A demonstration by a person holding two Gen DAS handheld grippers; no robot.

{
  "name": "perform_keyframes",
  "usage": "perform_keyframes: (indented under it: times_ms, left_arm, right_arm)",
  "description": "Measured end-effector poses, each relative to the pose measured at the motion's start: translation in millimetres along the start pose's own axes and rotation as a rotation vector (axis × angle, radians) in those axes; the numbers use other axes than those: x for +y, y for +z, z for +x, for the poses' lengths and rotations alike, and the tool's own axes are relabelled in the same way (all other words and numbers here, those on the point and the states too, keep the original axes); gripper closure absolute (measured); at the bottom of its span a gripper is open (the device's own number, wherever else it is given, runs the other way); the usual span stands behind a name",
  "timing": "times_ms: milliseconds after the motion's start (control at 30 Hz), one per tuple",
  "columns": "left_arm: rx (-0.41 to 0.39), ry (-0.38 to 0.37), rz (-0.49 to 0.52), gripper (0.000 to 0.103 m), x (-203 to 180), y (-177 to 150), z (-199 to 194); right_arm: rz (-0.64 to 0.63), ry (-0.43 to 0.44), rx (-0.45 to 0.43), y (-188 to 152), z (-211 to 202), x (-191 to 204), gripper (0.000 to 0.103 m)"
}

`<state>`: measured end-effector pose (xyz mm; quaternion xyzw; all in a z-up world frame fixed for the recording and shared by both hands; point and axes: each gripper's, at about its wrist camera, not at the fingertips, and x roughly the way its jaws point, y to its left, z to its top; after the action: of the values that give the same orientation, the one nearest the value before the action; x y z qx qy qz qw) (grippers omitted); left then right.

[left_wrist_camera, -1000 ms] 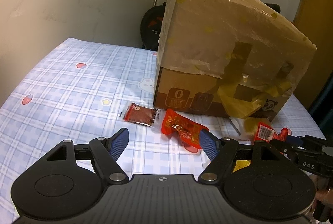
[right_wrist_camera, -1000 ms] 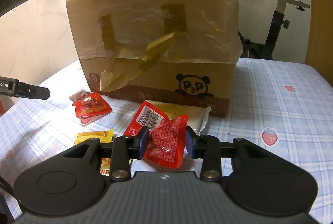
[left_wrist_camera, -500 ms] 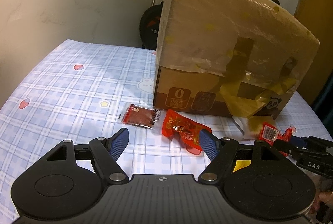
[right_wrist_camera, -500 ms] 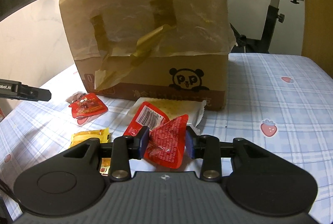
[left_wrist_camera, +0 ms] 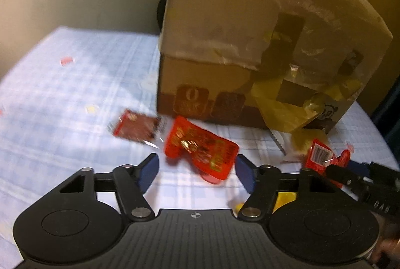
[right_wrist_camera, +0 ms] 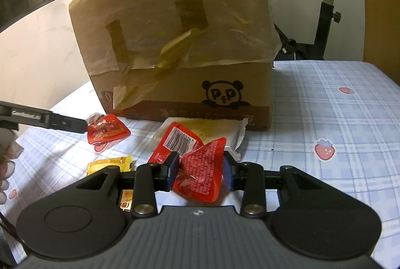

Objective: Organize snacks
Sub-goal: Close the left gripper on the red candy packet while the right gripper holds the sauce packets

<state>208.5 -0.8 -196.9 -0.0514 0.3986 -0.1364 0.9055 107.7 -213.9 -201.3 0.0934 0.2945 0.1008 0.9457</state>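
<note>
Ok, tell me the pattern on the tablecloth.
The tablecloth is pale blue-and-white plaid dotted with small red strawberries, clearest in the right wrist view.

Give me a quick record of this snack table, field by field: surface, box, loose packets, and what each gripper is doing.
surface: blue plaid tablecloth with strawberry prints
box: taped cardboard box with a panda logo, standing on the cloth
loose packets: orange-red packet, dark red packet, yellow packet, pale packet against the box
left gripper: jaws closing around the orange-red packet, not yet pressing it
right gripper: jaws clamped on a folded red packet
</note>
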Motion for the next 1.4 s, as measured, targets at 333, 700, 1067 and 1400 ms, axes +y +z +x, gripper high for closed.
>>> perform_keyframes:
  times_ms: [333, 700, 1067, 1400]
  left_arm:
    - [0.008, 0.036, -0.131, 0.038, -1, 8, 26]
    - [-0.036, 0.117, -0.044, 0.037, -31, 16, 52]
    - [-0.074, 0.151, 0.081, 0.075, -39, 1, 45]
    - [-0.109, 0.107, 0.162, 0.079, -46, -18, 12]
  right_arm:
    - [-0.004, 0.016, 0.003, 0, 1, 1, 0.064]
    - [-0.003, 0.028, 0.008, 0, 2, 0, 0.064]
    - [0.014, 0.036, 0.007, 0, 3, -2, 0.064]
    - [0.016, 0.036, 0.005, 0, 2, -2, 0.064]
